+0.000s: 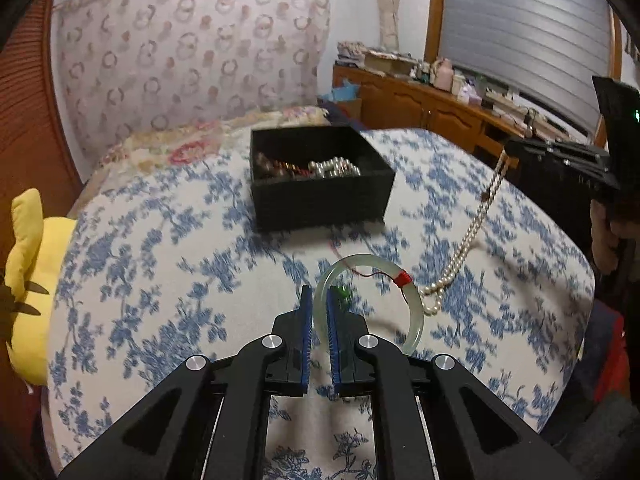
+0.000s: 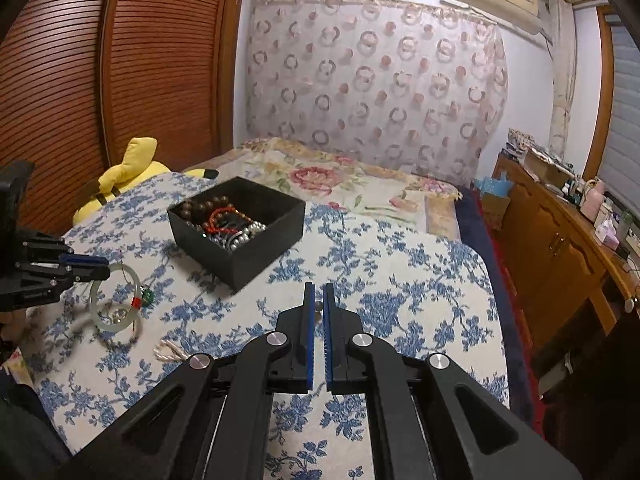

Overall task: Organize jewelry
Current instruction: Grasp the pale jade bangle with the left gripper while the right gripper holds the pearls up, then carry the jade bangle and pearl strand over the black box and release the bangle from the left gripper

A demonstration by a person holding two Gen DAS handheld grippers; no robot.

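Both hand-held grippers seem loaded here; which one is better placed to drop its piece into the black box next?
Probably left: the left hand-held gripper grips the jade bangle whole. The right hand-held gripper's pearl necklace trails on the bedspread, short of the black box.

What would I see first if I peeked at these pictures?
A pale green bangle pinched in the left gripper, just above the blue flowered bedspread. A string of pearls hangs from the right gripper down to the bed, and a black box full of beads sits behind.
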